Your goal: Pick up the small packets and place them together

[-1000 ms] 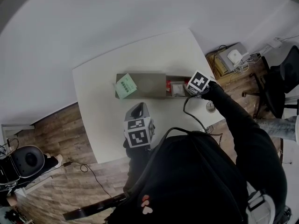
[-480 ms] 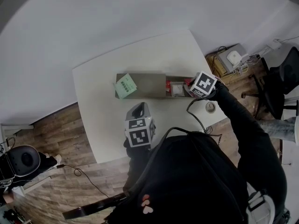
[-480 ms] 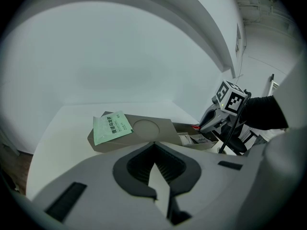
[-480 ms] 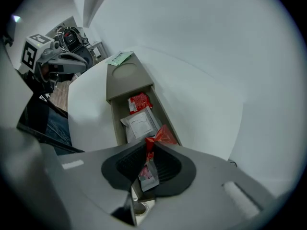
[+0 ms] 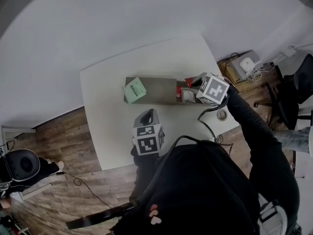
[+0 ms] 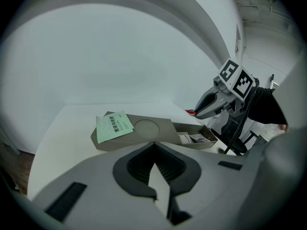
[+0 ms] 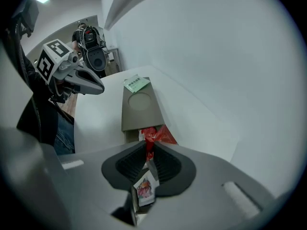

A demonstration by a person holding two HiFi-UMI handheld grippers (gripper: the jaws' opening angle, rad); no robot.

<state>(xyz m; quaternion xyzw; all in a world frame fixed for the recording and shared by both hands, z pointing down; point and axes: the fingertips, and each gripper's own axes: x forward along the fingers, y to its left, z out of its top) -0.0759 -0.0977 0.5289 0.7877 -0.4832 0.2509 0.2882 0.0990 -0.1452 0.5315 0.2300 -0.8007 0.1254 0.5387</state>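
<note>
Nearest, filling the bottom of the head view: the person's dark hooded top. Just ahead, left gripper, hovering over the near edge of the white table, pointed toward mid-table; jaws pressed together tip to tip, nothing between them. Farther in, at mid-table, 1 flat brown cardboard box lying crosswise, a round disc pressed into its lid, 1 pale green printed slip lying askew over its left end, print too small to read. At the box's right end, an inner tray pulled out, a few small packets inside, white and grey, count unclear. Above that tray and clear of it, right gripper, narrowly closed on 1 red packet: crinkled red film pinched between both pads and fanning out past the tips. Deeper in the same gap, close to the camera, 1 small white slip with a coloured print. Beyond the table, plain white wall. Off to the right on the wood floor, 1 dark office chair and 1 low stand with a white device and cables.
</note>
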